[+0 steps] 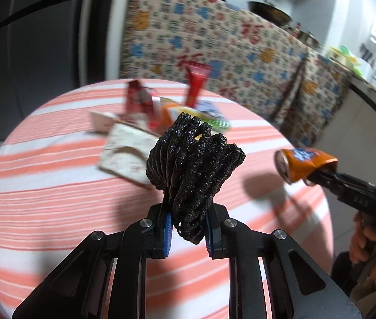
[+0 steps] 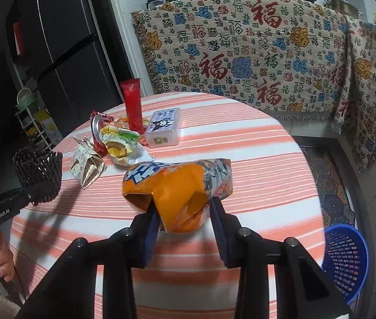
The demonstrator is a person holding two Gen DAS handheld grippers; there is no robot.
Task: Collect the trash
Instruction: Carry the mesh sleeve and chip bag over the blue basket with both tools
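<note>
Black netted foam sleeve [image 1: 193,170] is pinched in our left gripper [image 1: 188,228], lifted above the striped table [image 1: 42,199]; our right gripper [image 2: 185,212] clamps the crushed orange can [image 2: 177,186] — both raised, we judge, for the blue basket [image 2: 347,263] beside the table.

Each view is taken from just behind a gripper's fingers, angled down across the striped round table [image 1: 55,186]. The litter pile [image 2: 113,143] and patterned cloth [image 2: 241,53] are shared; each gripper is seen at the other view's edge.
</note>
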